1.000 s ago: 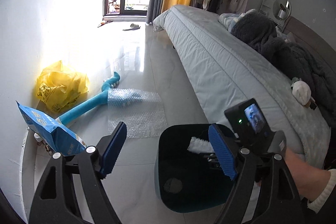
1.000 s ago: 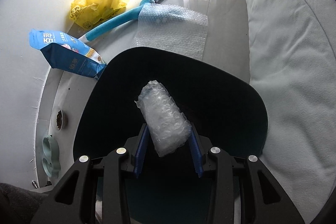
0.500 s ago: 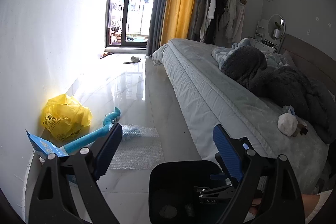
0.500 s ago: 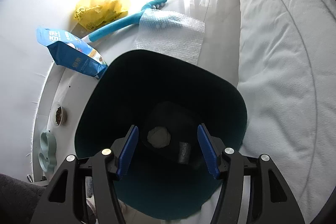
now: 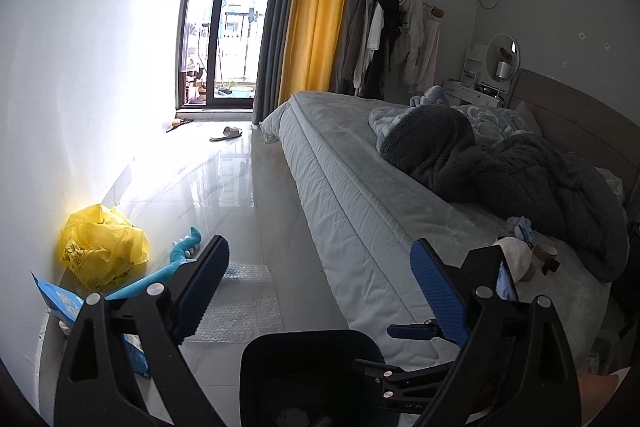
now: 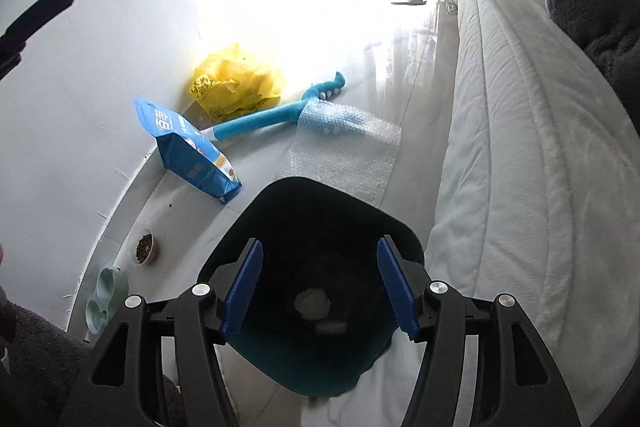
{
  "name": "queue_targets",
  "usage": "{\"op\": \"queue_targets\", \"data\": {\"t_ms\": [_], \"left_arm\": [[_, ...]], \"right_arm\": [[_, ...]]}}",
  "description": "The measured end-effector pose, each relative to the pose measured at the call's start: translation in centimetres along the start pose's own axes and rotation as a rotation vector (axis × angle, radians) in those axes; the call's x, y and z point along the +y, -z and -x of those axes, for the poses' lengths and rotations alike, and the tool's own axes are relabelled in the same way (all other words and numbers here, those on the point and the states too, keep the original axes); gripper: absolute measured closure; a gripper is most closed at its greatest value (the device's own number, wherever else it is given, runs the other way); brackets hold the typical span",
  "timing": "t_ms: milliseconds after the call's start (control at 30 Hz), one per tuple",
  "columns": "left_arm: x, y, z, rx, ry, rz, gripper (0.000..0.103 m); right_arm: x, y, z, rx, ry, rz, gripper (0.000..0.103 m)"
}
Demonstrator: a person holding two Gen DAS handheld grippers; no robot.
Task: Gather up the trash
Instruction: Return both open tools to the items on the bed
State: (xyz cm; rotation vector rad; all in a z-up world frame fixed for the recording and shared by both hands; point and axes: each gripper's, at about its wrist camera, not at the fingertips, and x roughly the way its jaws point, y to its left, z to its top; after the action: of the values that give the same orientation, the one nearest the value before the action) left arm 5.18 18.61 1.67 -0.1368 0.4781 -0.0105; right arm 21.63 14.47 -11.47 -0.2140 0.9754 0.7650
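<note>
Dark bin (image 6: 256, 223) upright, wad (image 6: 312, 303) inside

Right gripper over the dark bin

The right gripper (image 6: 320, 285) hangs above the bin (image 6: 256, 211), jaws spread wide and empty; a pale wad (image 6: 313, 303) lies at the bin's bottom. Beyond the bin lies a bubble wrap sheet (image 6: 344, 151), left of the bin a blue bag (image 6: 186, 151), right of it the bed (image 6: 520, 147).

- The floor (image 6: 384, 39) is shiny and smooth.
- The bubble wrap (image 6: 344, 151) is clear, bumpy plastic.
- The yellow bag (image 6: 236, 83) is crinkly plastic.
- The bed cover (image 6: 520, 147) is soft cloth.
</note>
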Motion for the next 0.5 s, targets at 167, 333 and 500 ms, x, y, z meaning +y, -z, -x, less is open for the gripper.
{"op": "queue_targets", "data": {"t_ms": [167,333,500], "left_arm": [[-1.6,-0.7,-0.1,-0.003,0.027,0.016,0.009],[-3.7,-0.7,-1.0,0.009,0.046,0.004,0.009],[-5.7,-0.8,-1.4,0.018,0.088,0.007,0.009]], "right_arm": [[-1.1,-0.1,3.8,-0.102,0.007,0.007,0.038],[-3.2,0.2,7.4,-0.17,0.065,0.002,0.035],[-5.6,1.3,9.9,-0.204,0.132,-0.006,0.035]]}}
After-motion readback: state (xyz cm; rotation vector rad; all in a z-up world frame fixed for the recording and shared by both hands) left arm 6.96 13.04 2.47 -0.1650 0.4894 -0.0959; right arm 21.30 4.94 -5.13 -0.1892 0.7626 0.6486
